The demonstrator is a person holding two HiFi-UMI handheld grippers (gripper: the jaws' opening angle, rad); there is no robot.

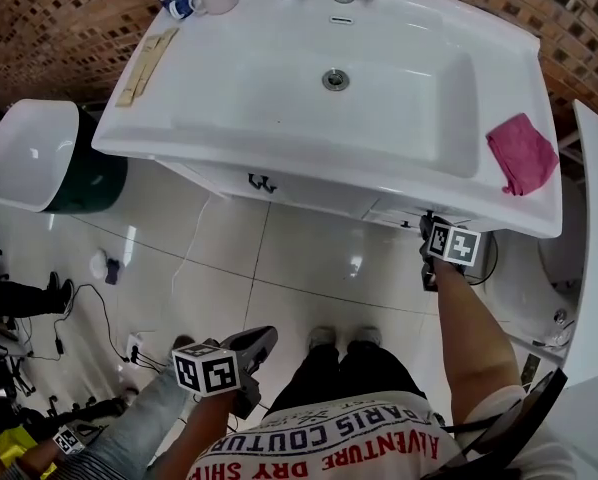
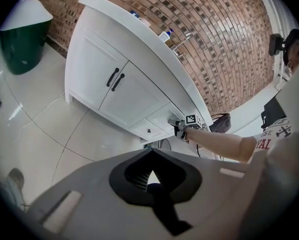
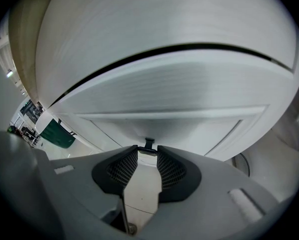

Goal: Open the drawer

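Just ahead of the right tongs (image 3: 147,151), jaws apart, sits the drawer knob (image 3: 149,142).

One camera looks almost straight down from the person's head onto the white sink top (image 1: 279,118), with the floor (image 1: 279,258) and the person's own shoes (image 1: 344,338) at the lower edge. The camera on the left gripper (image 1: 264,340) sits low and well back, facing up across the tiles at the vanity cabinet (image 2: 104,79) and the brick wall (image 2: 214,44). It also takes in the right gripper (image 2: 174,125) out at the drawer (image 2: 162,115). The right gripper's camera is very near the drawer, whose front fills its frame, with the knob (image 3: 149,143) just at its jaw tips. All three views catch the green bin (image 1: 84,183).
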